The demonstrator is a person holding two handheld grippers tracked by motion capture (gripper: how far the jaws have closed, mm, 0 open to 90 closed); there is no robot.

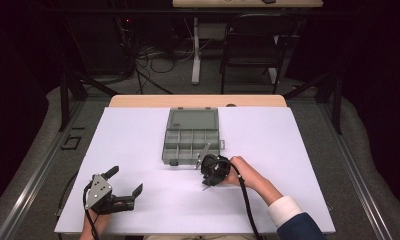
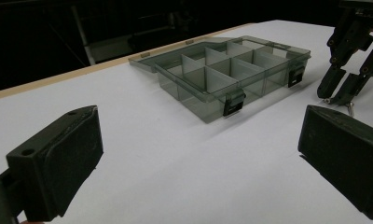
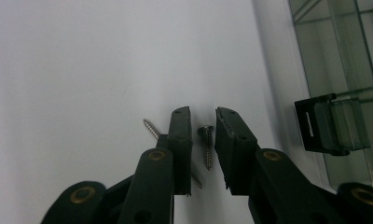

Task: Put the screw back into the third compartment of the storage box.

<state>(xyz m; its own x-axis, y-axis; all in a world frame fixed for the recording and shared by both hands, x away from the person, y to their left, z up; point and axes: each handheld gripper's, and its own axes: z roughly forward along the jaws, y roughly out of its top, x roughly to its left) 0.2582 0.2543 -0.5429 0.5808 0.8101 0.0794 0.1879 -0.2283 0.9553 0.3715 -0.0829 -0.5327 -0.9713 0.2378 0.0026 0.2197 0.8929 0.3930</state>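
1. Right tool (image 3: 203, 140) low centre, jaws narrowed around a screw (image 3: 207, 147), pads not touching it
2. Organiser box (image 1: 192, 136) just right; white worktop (image 1: 138, 145) open leftward
3. Second screw (image 3: 151, 128) partly hidden behind jaw
4. Left tool (image 1: 126, 182) released, lower left

Shiny metal screw (image 3: 207, 147) — matt table (image 3: 82, 70).

This looks like a lab or recording studio rather than a home. The white surface (image 1: 138, 150) stands between dark curtains, with metal stand legs (image 1: 70, 92) beside it, tangled cables (image 1: 153, 57) on the grey carpet, and a black chair (image 1: 250, 42) behind.
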